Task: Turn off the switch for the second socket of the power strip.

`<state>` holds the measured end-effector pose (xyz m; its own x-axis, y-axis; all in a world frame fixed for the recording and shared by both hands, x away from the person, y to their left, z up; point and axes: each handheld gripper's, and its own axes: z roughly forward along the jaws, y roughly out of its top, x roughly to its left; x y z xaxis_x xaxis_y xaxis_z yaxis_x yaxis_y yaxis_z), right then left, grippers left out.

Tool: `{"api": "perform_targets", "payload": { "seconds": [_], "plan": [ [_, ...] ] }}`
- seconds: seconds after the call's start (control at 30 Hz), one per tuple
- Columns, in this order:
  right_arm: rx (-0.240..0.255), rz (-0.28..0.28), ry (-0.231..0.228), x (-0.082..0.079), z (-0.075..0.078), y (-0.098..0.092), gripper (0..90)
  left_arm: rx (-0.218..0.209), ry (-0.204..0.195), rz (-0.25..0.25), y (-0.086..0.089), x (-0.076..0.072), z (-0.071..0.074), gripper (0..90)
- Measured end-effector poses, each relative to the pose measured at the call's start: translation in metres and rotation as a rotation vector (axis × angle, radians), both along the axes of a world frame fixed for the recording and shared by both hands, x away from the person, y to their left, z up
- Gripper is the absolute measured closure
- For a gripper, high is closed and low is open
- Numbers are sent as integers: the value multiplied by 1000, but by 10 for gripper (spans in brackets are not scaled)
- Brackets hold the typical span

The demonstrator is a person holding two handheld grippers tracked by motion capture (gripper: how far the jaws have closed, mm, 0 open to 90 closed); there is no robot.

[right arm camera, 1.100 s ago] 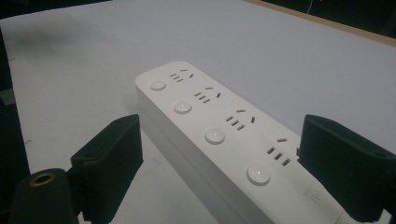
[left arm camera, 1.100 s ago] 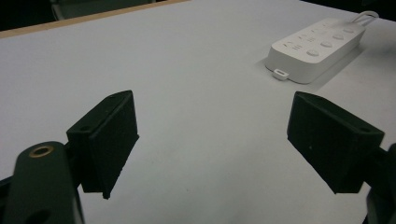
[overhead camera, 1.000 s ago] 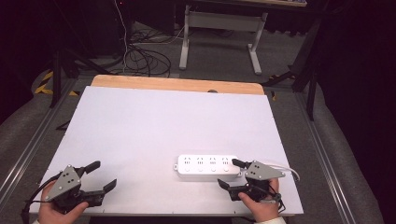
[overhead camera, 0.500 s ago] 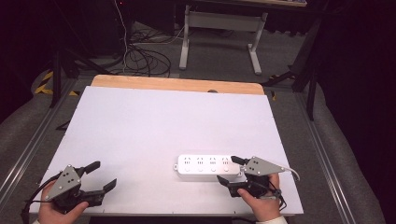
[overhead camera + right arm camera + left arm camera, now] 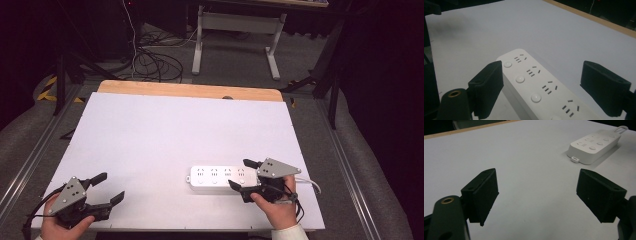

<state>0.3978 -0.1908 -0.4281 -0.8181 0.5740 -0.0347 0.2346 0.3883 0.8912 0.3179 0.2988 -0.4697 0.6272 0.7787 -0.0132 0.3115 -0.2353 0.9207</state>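
A white power strip (image 5: 222, 177) with several sockets and round buttons lies flat on the white table top (image 5: 165, 135), right of centre near the front edge. My right gripper (image 5: 242, 174) is open, its jaws straddling the strip's right end; in the right gripper view the power strip (image 5: 536, 85) runs between the two jaws. My left gripper (image 5: 109, 187) rests open at the front left corner, far from the strip, nothing between its jaws. In the left gripper view the power strip (image 5: 594, 145) lies at the upper right.
A white cable (image 5: 310, 181) leaves the strip's right end toward the table's right edge. A wooden strip (image 5: 190, 91) borders the far edge. Cables (image 5: 150, 60) and a desk frame (image 5: 235, 35) are on the floor beyond.
My right gripper has moved left, bringing its open jaws over the right end of the power strip. The left gripper has stayed in place.
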Motion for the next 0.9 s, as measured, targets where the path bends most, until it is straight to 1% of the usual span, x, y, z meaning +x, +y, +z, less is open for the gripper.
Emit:
{"api": "perform_targets", "payload": {
  "seconds": [0.13, 0.17, 0.2, 0.3, 0.63, 0.73, 0.77, 0.8, 0.83, 0.87, 0.9],
  "plan": [
    [1, 3, 4, 4, 3, 3, 193, 1, 0, 1, 0, 0, 0, 183],
    [4, 7, 7, 5, 3, 4, 194, -4, 2, 3, 0, 0, 0, 184],
    [-1, 8, 9, 6, 3, 5, 194, 2, 0, 3, 0, 0, 0, 184],
    [-10, 13, 17, 9, 3, 8, 198, -1, -2, 3, 0, 0, 0, 183],
    [-15, 17, 27, 19, 6, 18, 212, 0, -2, 3, 0, 0, 0, 184],
    [-39, 16, 38, 24, 5, 24, 241, 5, -2, 1, 0, 0, 0, 184],
    [-46, 14, 43, 24, 5, 25, 302, -3, 0, 1, 0, -1, 0, 184],
    [-49, 13, 55, 24, 5, 25, 449, 3, -3, 1, 0, 0, 0, 185],
    [-49, 13, 55, 24, 5, 25, 449, 3, -3, 1, 0, 0, 0, 185],
    [-65, 39, 81, 24, 7, 24, 644, 0, -3, 2, 0, 0, 0, 185],
    [-76, 42, 87, 24, 7, 25, 708, 0, -3, 1, 0, 0, 0, 185]
  ]
}}
